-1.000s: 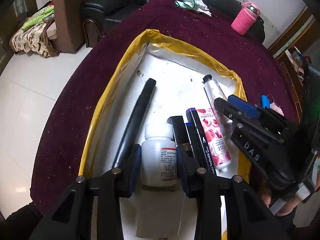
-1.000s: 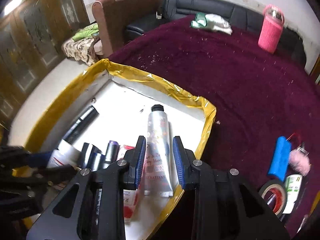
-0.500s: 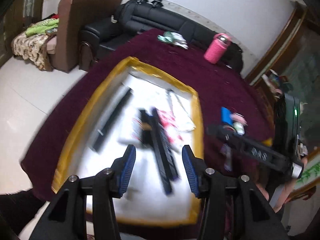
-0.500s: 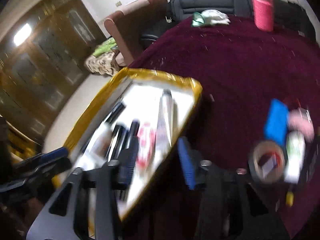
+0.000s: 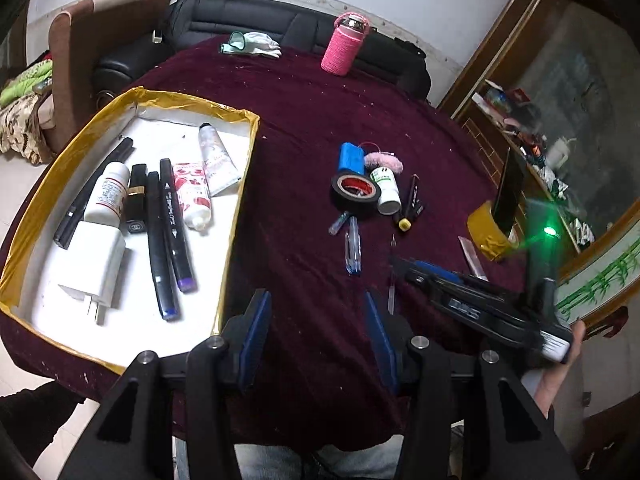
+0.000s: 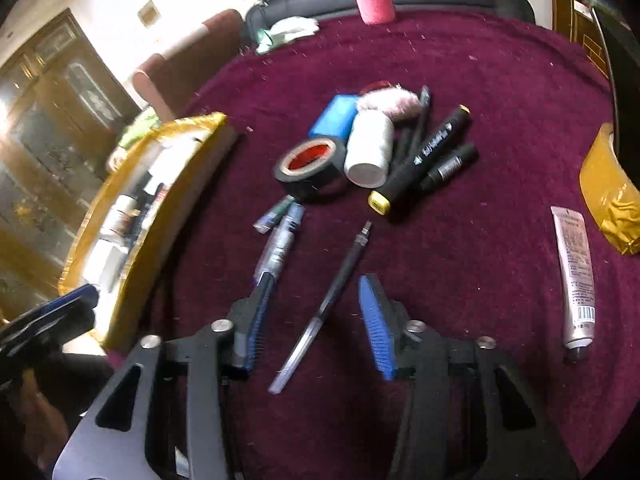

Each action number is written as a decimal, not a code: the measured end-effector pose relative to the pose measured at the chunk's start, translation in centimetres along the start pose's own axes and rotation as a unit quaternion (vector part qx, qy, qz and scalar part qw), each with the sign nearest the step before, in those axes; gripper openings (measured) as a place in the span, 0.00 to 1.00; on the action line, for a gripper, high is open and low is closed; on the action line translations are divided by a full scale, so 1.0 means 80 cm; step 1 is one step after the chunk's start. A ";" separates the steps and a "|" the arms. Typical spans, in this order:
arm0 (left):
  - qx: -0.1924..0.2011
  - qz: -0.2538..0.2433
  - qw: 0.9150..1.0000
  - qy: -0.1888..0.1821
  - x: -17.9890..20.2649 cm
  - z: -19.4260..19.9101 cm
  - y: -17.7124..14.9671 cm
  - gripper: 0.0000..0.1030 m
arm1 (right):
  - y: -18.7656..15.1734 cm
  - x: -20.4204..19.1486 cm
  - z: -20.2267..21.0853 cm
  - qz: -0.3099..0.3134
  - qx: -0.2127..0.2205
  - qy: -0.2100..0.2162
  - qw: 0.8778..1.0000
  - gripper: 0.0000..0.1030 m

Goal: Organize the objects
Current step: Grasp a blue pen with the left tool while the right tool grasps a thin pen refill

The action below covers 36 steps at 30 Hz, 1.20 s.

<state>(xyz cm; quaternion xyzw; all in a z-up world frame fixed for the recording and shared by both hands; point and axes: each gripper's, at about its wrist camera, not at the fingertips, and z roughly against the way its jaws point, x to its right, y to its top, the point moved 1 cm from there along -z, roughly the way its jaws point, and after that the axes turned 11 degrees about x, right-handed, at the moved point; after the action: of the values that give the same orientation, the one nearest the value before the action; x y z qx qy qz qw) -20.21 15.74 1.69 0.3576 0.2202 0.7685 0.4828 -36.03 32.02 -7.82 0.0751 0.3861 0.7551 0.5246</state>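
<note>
Maroon velvet cloth (image 5: pixel 320 100) over a round table, listed from left to right.

- Gold-rimmed tray (image 5: pixel 239 184), white floor, at the left edge of the cloth. Contents side by side: slim black pen (image 5: pixel 94 188) along the left wall; white pill bottle (image 5: pixel 106 196); white charger plug (image 5: pixel 96 264) at the near end; black lipstick (image 5: pixel 136 196); two long black markers (image 5: pixel 160 240), touching along their length; rose-print tube (image 5: pixel 192 196); pale hand-cream tube (image 5: pixel 216 160), cap towards the far wall.
- Left gripper (image 5: pixel 316 300): over bare cloth just right of the tray. Jaws lately widened, now standing well apart, with nothing between them.
- Loose heap mid-cloth, well apart from the tray: blue block (image 5: pixel 352 158), pink fluffy puff (image 5: pixel 385 161), black tape roll (image 5: pixel 354 192) with a red core, and green-labelled white bottle (image 5: pixel 386 188) lying on its side against the roll. Clear blue pen (image 5: pixel 353 248) just nearer. Yellow-capped black marker (image 6: pixel 420 156) to the right of the bottle, beside a shorter black one.
- Right gripper (image 6: pixel 318 280): pointed down at the cloth. Jaws lately narrowed, still parted. Thin black refill pen (image 6: pixel 332 292) flat on the cloth in the gap, slanting, with neither pad pressing on it.
- Pinkish squeeze tube (image 6: pixel 576 276), lying alone on the cloth, cap nearest.
- Gold tape roll (image 6: pixel 608 192) at the right edge.
</note>
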 end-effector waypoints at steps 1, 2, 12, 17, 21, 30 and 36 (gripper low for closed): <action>-0.001 -0.001 1.000 0.003 0.001 0.001 -0.002 0.47 | 0.005 0.003 -0.006 -0.001 -0.005 -0.004 1.000 0.30; -0.003 -0.001 1.000 0.005 0.002 -0.001 -0.004 0.47 | 0.001 0.000 -0.014 0.001 -0.015 -0.014 1.000 0.26; -0.020 -0.006 1.000 0.006 0.016 -0.015 -0.005 0.47 | -0.028 -0.024 -0.001 0.078 0.005 -0.099 0.992 0.05; -0.042 -0.033 0.999 -0.008 0.041 -0.053 0.006 0.47 | -0.027 0.022 0.023 0.041 0.013 -0.100 0.994 0.05; -0.076 -0.093 0.993 -0.015 0.075 -0.113 0.012 0.47 | -0.030 0.030 0.023 0.032 0.024 -0.074 0.996 0.05; -0.108 -0.108 0.987 0.041 0.082 -0.177 0.010 0.09 | -0.039 0.028 0.027 0.044 0.037 -0.072 0.996 0.05; -0.104 -0.081 0.991 0.023 0.071 -0.147 -0.002 0.07 | -0.041 0.037 0.031 0.023 0.048 -0.048 0.997 0.05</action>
<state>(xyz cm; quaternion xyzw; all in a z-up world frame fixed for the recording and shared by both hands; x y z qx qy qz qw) -30.68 21.04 -4.15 0.2690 0.1781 0.7537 0.5726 -33.65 36.29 -9.17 0.1452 0.3941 0.7433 0.5207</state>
